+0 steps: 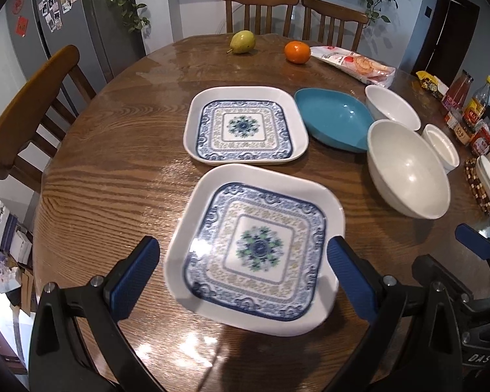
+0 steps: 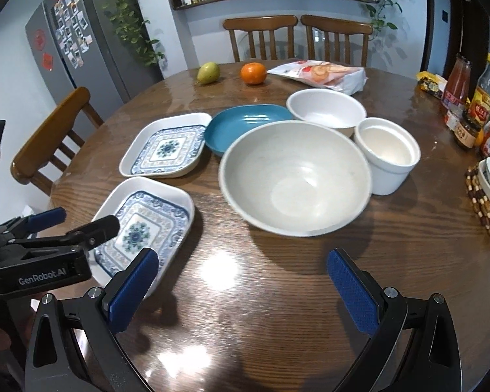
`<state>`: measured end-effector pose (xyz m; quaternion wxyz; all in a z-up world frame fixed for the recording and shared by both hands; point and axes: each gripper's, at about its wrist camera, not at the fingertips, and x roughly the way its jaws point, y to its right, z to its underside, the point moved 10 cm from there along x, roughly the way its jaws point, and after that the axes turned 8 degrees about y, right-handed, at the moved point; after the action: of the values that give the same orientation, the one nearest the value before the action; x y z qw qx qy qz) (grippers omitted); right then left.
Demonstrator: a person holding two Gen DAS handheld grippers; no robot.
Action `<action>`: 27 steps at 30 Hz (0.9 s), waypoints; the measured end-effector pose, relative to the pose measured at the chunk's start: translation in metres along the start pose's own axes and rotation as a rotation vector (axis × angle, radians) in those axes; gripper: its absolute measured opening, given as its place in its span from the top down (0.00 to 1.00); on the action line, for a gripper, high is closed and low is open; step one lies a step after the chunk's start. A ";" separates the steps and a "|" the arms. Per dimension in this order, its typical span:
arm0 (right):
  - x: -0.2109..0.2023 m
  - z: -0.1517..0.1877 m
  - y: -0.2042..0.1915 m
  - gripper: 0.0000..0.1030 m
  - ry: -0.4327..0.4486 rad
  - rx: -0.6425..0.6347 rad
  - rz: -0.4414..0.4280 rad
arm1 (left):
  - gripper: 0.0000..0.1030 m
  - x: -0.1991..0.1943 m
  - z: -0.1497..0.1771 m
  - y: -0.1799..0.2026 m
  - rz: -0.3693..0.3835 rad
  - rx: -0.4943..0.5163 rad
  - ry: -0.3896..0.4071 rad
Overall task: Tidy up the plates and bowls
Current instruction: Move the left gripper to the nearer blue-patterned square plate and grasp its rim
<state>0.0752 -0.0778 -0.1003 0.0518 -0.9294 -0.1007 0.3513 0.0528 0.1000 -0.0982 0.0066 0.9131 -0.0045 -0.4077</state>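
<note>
Left wrist view: round wood-grain table point(image 1: 107, 176), glossy. My left gripper point(image 1: 243, 281) gapes wide around the near square patterned plate point(image 1: 256, 248), not clamped, lined up for stacking on its twin point(image 1: 245, 125), I judge. Right gripper point(image 2: 241, 290) wide, empty, facing the big white bowl point(image 2: 295, 176), smooth, round. Teal oval dish point(image 1: 334, 121), smaller white bowl point(image 1: 392, 106) and ramekin point(image 2: 387, 153) cluster behind.

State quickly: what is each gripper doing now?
Left gripper: open, straddling the near blue-patterned square plate.
Right gripper: open, holding nothing.
</note>
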 end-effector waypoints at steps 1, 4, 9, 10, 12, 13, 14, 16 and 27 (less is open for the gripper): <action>0.001 0.001 -0.005 0.00 0.000 0.001 -0.005 | 0.01 0.001 0.001 -0.002 -0.003 0.005 -0.001; 0.005 0.004 -0.015 0.00 -0.002 0.004 -0.017 | 0.01 0.003 0.003 -0.009 -0.009 0.020 -0.003; 0.012 0.007 -0.029 0.00 -0.009 0.008 -0.038 | 0.10 0.013 0.012 -0.020 -0.022 0.045 -0.029; 0.014 0.008 -0.032 0.00 -0.012 0.007 -0.041 | 0.14 0.015 0.013 -0.022 -0.020 0.046 -0.039; 0.020 0.010 -0.036 0.00 -0.026 0.005 -0.044 | 0.18 0.019 0.018 -0.027 -0.024 0.051 -0.056; 0.022 0.011 -0.039 0.00 -0.032 0.006 -0.045 | 0.20 0.021 0.019 -0.029 -0.026 0.052 -0.060; 0.024 0.011 -0.041 0.00 -0.037 0.007 -0.050 | 0.23 0.023 0.021 -0.032 -0.024 0.052 -0.065; 0.029 0.013 -0.045 0.00 -0.051 0.009 -0.060 | 0.26 0.025 0.022 -0.035 -0.020 0.051 -0.069; 0.055 0.026 -0.053 0.32 -0.147 0.016 -0.078 | 0.56 0.043 0.030 -0.041 0.063 0.005 -0.113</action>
<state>0.0902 -0.0128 -0.1459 0.0653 -0.8961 -0.1376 0.4169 0.0589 0.1402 -0.1508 0.0168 0.8879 -0.0348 -0.4583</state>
